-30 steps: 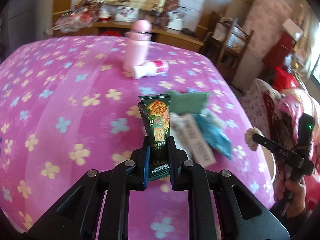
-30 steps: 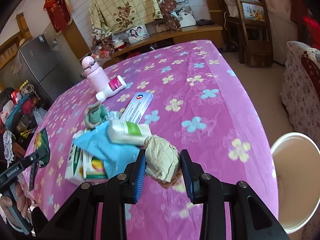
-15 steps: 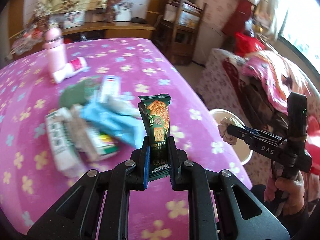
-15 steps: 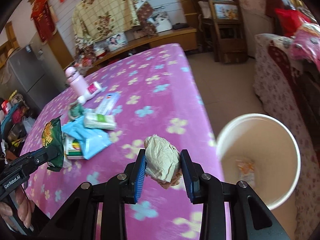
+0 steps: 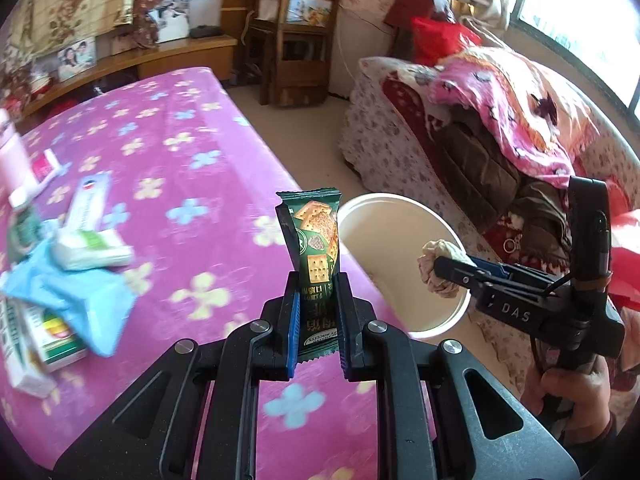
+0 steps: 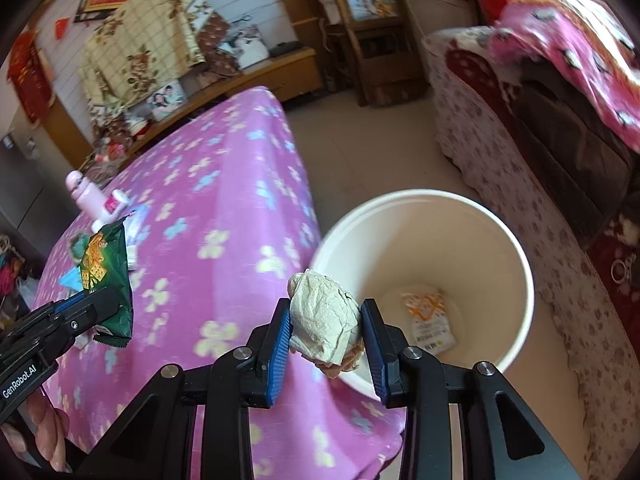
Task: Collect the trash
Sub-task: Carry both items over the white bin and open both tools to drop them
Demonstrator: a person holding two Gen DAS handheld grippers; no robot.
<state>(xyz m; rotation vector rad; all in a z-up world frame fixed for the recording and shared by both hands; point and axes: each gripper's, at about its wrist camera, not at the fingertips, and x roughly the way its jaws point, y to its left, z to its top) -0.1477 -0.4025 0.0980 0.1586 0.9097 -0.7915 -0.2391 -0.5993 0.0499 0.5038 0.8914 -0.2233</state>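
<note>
Gripping both finds: left gripper [image 5: 318, 304] is clenched on the lower end of a green biscuit wrapper [image 5: 316, 240], upright over the table edge, while right gripper [image 6: 325, 334] squeezes a crumpled paper wad [image 6: 324, 320] at the white bin [image 6: 516, 264] rim. Both look light and soft. Wrapper is probably slick, best pinched flat near a sealed end; wad compresses, hold mid-bulk.

Both grippers are black, angular frames with triangular cut-outs and round silver screws at the joints. The left gripper [image 5: 318, 312] carries 2 fingers lined with blue ribbed pads [image 5: 293, 328]. The right gripper [image 6: 325, 332] matches it. White lettering marks their sides: "DAS" on the right, "GenRobot.AI" on the left.
</note>
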